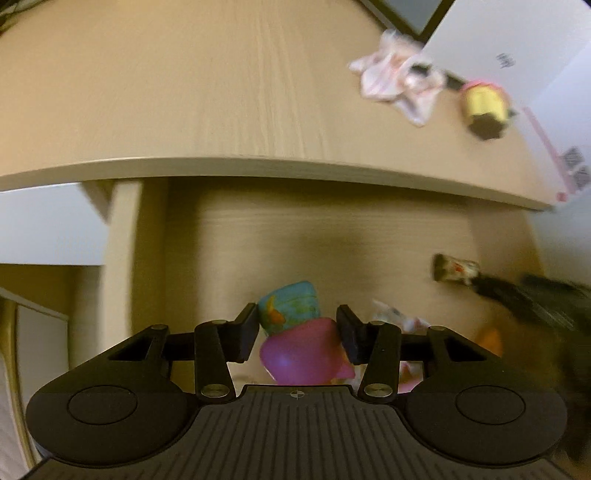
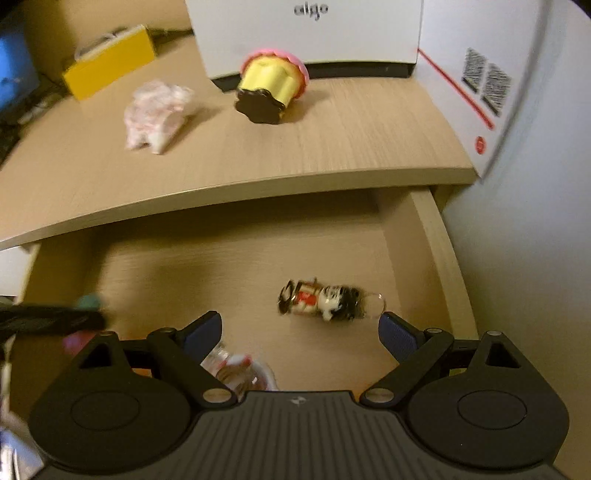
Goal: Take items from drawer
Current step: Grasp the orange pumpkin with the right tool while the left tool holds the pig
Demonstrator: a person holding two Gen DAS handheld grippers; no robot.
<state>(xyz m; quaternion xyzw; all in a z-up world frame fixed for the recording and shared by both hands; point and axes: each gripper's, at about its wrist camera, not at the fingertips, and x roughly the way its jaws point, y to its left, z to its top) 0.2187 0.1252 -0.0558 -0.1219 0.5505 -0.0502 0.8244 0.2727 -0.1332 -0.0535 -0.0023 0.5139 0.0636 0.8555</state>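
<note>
The open wooden drawer (image 2: 432, 236) sits under the desktop. My left gripper (image 1: 297, 321) is shut on a pink and teal toy (image 1: 299, 354); one pad presses its teal part, the other its pink body. My right gripper (image 2: 301, 321) stands open above the drawer floor with nothing between its fingers. Just beyond its fingertips lies a small black, white and red keychain figure (image 2: 325, 301) with a ring. That keychain figure (image 1: 456, 269) also shows in the left wrist view, blurred, beside the dark right gripper (image 1: 535, 299).
On the desktop (image 2: 332, 147) lie a pink-white wrapped bundle (image 2: 157, 114), a tipped yellow cupcake toy (image 2: 269, 88), a yellow box (image 2: 110, 61) and a white carton (image 2: 310, 33). A clear-wrapped item (image 2: 236, 369) lies in the drawer by my right gripper's left finger. An orange thing (image 1: 489, 341) shows low right.
</note>
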